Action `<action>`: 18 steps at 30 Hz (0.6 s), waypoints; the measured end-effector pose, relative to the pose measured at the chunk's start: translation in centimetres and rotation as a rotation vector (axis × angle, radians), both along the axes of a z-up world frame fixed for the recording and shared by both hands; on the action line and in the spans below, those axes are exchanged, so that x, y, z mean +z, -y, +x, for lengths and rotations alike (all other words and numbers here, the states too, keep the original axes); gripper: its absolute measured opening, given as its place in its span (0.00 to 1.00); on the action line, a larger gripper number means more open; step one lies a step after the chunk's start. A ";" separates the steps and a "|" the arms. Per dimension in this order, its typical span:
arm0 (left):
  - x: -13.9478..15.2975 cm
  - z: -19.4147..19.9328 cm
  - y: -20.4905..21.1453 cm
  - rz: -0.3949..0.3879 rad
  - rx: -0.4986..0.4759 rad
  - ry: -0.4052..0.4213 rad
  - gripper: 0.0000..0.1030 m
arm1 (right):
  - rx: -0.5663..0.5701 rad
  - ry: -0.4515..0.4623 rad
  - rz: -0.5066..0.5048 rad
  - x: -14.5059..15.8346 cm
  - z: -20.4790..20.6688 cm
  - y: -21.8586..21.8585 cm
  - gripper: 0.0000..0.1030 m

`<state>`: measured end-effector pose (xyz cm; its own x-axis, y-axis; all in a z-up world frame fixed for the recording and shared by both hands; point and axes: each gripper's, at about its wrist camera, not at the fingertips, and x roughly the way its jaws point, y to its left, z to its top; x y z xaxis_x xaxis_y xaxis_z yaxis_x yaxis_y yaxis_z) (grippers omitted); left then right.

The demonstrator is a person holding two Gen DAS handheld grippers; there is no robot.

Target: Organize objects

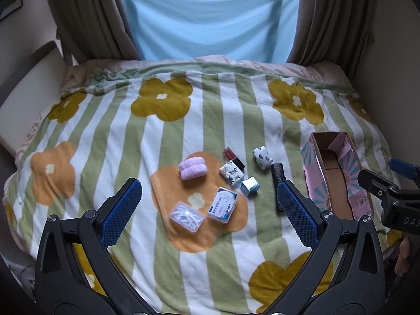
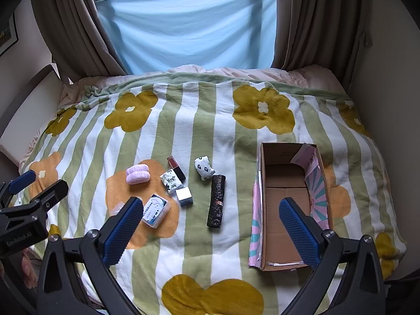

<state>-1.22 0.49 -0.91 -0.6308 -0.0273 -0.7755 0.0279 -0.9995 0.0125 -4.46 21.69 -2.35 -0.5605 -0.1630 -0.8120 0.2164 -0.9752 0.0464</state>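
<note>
Small objects lie scattered on a flowered striped blanket [image 1: 183,262]: a pink fuzzy roll [image 1: 191,168] [image 2: 137,173], a red and black lipstick [image 1: 233,157] [image 2: 176,167], a floral box [image 1: 232,175] [image 2: 171,181], a silver cube [image 1: 250,186] [image 2: 184,196], a spotted white cloth bundle [image 1: 263,158] [image 2: 204,167], a black roll [image 1: 277,186] [image 2: 216,200], a white-blue packet [image 1: 223,204] [image 2: 155,210] and a clear case [image 1: 186,215]. An open cardboard box [image 1: 336,181] [image 2: 286,199] sits at the right. My left gripper [image 1: 208,210] hovers open above the packet and case. My right gripper [image 2: 211,225] hovers open, its right finger over the box.
The bed meets a light blue sheet [image 2: 183,26] and brown curtains [image 2: 315,26] at the far side. A pale headboard [image 1: 29,99] lies along the left. Walls close in on both sides. Bare blanket spreads beyond the objects.
</note>
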 end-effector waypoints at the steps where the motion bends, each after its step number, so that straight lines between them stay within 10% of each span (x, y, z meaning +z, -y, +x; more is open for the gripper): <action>1: -0.1 0.0 -0.2 -0.004 -0.004 0.000 0.99 | 0.000 0.000 0.000 0.0 0.0 0.0 0.99; 18: -0.3 -0.2 -0.5 -0.004 0.009 0.010 0.99 | 0.007 -0.010 0.010 0.2 -0.2 0.5 0.99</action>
<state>-1.37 1.02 -1.24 -0.6223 -0.0358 -0.7819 0.0364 -0.9992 0.0168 -4.69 21.18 -2.14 -0.5675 -0.1585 -0.8080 0.2235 -0.9741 0.0341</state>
